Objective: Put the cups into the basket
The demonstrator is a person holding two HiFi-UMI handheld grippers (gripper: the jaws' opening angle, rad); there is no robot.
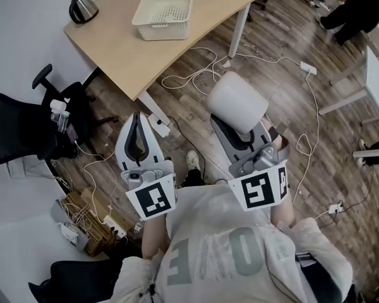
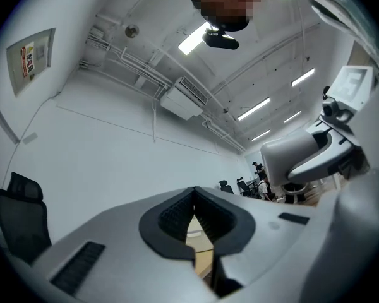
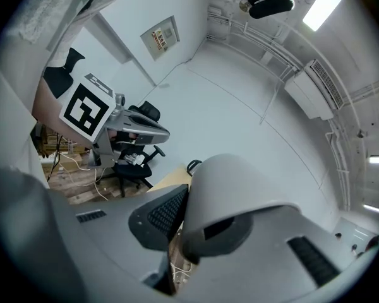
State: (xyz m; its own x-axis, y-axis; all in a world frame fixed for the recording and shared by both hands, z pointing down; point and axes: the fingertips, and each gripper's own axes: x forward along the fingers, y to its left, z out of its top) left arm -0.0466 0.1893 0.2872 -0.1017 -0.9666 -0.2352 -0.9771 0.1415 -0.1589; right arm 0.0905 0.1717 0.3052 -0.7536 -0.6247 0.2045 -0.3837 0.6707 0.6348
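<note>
In the head view a white cup (image 1: 237,103) lies on its side between the jaws of my right gripper (image 1: 239,130), which is shut on it above the floor. The right gripper view shows the same cup (image 3: 234,191) pressed against the black pad (image 3: 163,214). My left gripper (image 1: 137,124) hangs beside it, jaws shut together and holding nothing; in the left gripper view its pads (image 2: 177,216) meet at the tip. The cream perforated basket (image 1: 165,9) stands on the wooden table (image 1: 120,43) well ahead of both grippers. It looks empty.
A dark kettle (image 1: 83,7) sits at the table's left corner. A black office chair (image 1: 31,122) stands to the left. White cables (image 1: 196,74) and a power strip (image 1: 307,68) lie on the wood floor. Another desk frame (image 1: 366,87) is at the right.
</note>
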